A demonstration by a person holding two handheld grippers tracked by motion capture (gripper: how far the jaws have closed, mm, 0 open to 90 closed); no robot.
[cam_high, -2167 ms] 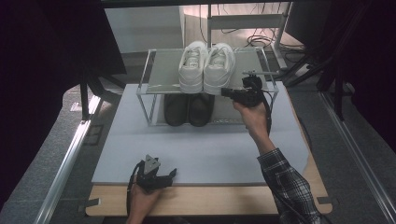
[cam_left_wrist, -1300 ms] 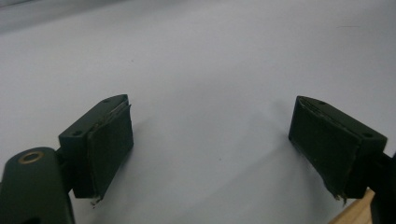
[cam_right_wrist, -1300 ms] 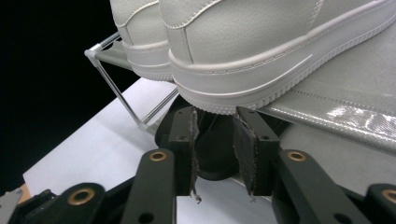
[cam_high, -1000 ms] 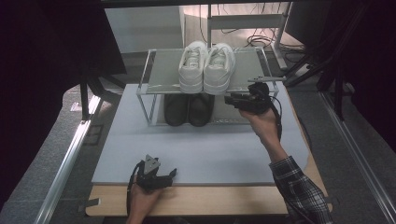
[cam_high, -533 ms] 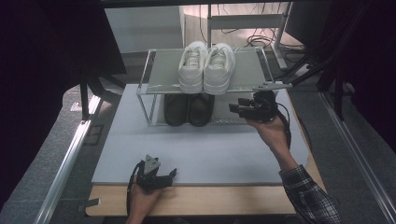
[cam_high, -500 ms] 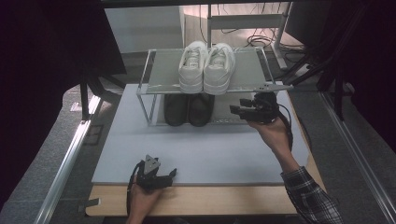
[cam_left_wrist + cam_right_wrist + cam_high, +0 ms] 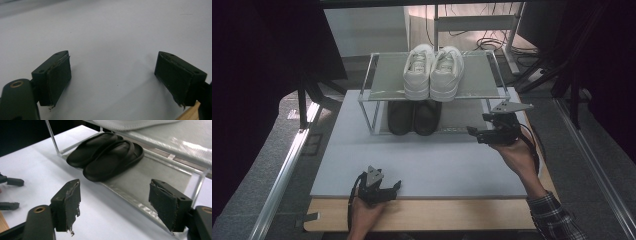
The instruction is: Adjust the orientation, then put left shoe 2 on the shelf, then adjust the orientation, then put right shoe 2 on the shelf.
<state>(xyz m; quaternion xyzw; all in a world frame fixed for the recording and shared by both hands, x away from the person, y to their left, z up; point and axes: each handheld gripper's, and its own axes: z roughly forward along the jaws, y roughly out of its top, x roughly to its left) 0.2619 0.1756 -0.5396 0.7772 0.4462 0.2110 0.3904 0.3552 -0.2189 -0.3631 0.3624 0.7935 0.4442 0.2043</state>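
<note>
A pair of white sneakers (image 7: 433, 72) stands on the top shelf of a clear two-tier rack (image 7: 382, 82). Black slippers (image 7: 413, 117) lie side by side on its lower shelf (image 7: 140, 182). My right gripper (image 7: 474, 135) hovers low at the rack's front right corner and points left toward the slippers (image 7: 107, 152). Its jaws have just been opening and stand open (image 7: 115, 195) with nothing between them. My left gripper (image 7: 394, 187) rests near the table's front edge, open over the bare white mat (image 7: 112, 67).
The white mat (image 7: 432, 165) covers the table in front of the rack. A wooden table edge (image 7: 437, 215) runs along the front. Metal rails (image 7: 282, 180) flank the table. The left gripper's jaws (image 7: 11, 193) appear at the far left of the right gripper view.
My right gripper has moved from beside the top shelf to the right and down, to the rack's front right corner, and its jaws have spread apart. The left gripper has stayed put.
</note>
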